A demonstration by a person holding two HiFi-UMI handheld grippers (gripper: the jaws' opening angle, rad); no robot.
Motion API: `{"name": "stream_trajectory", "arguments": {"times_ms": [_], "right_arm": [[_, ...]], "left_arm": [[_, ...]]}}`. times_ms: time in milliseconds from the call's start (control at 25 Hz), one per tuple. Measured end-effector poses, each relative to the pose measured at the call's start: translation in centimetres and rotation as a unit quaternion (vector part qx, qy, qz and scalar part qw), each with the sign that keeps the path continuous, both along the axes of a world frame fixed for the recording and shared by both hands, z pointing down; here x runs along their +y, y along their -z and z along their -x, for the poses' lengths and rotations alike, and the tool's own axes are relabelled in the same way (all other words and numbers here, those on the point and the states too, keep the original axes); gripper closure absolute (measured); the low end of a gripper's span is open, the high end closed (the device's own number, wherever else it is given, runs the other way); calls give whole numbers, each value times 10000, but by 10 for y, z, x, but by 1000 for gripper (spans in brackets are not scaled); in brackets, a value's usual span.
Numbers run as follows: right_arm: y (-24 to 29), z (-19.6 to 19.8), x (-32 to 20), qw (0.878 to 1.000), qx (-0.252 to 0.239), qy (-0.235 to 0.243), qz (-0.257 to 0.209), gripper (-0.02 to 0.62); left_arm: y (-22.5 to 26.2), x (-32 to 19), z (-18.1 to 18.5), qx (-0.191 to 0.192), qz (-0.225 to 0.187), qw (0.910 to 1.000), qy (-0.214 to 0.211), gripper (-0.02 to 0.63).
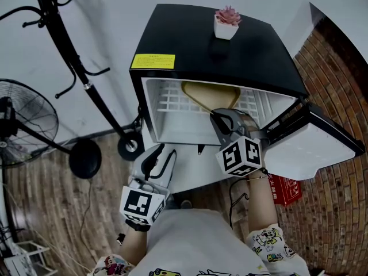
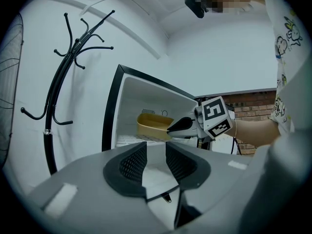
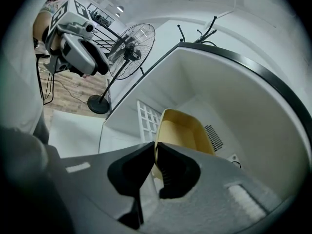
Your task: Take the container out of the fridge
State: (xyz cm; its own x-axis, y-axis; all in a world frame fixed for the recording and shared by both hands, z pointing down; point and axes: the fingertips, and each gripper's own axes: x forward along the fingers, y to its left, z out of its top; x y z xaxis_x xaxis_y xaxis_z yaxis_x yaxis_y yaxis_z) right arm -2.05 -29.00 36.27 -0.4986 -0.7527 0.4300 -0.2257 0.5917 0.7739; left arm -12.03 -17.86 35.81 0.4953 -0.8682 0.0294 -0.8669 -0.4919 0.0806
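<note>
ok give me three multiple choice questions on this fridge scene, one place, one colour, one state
1. Where is the small pink plant in a white pot? A) on top of the black mini fridge B) on the floor C) inside the fridge
2. What colour is the shallow plastic container inside? A) blue B) pale yellow C) red
3. How is the right gripper? A) open, empty B) shut on the container's rim C) out of view

1 A, seen in the head view; 2 B, clear in both gripper views; 3 B, its jaws pinch the rim.
</note>
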Motion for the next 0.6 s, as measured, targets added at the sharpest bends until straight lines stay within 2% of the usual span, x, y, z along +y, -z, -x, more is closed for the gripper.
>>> {"name": "stream_trajectory", "arguments": {"times_ms": [600], "right_arm": [[5, -5, 43, 9997, -238, -31, 26, 575]], "left_arm": [[7, 28, -2, -114, -114, 9999, -63, 532]]}}
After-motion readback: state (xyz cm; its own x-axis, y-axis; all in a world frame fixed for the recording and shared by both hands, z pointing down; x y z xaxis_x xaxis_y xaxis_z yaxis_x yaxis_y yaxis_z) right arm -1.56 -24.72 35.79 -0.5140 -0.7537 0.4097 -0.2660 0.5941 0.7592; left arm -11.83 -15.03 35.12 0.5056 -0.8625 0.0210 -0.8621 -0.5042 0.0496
